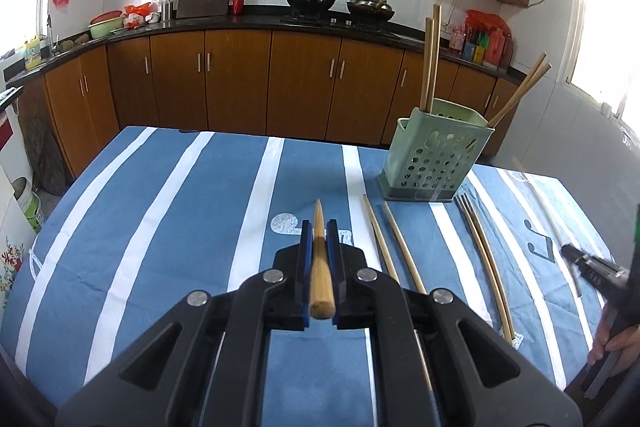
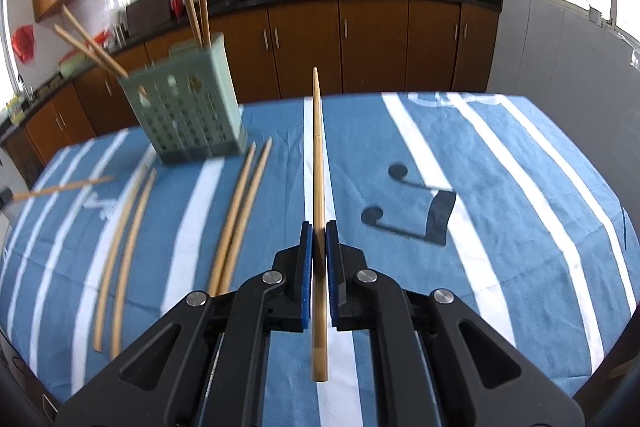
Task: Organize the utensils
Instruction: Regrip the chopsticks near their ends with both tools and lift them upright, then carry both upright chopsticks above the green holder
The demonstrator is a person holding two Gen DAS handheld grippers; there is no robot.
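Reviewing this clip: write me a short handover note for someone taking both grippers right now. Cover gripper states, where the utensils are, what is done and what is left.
Left gripper: shut on a tan bamboo chopstick, held clear of the cloth.
Right gripper: shut on another long bamboo chopstick, tip pointing away.
Pale green perforated plastic utensil holder stands on the blue and white striped tablecloth.
Done: four chopsticks already stand in the holder.
Left: drop both held chopsticks in, then collect the loose chopsticks lying on the cloth in front of the holder, four of them in the right wrist view.
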